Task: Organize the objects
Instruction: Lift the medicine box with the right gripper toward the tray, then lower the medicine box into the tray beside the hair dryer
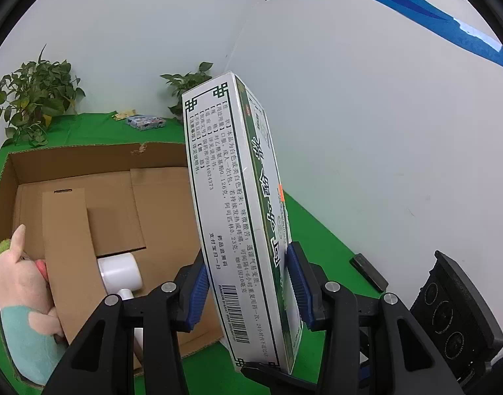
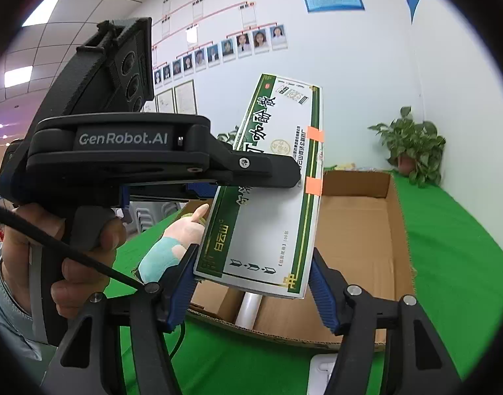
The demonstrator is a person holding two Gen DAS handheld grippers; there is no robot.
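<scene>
You're clamping the medicine box (image 1: 241, 217) in the left gripper (image 1: 249, 291), right gripper (image 2: 251, 289) gaping empty, while plush pig (image 1: 21, 296) and white bottle (image 1: 119, 271) are already sitting in the cardboard box (image 1: 96, 158).

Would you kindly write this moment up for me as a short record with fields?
held item: medicine box, white with green trim, clamped edge-on by the left gripper
right gripper: open, nothing between its pads; the medicine box hangs beyond them
container: open cardboard box on the green tablecloth
inside it: plush toy and a white jar
background: two potted plants, a small packet on the cloth
person: hand on the left gripper's handle
</scene>
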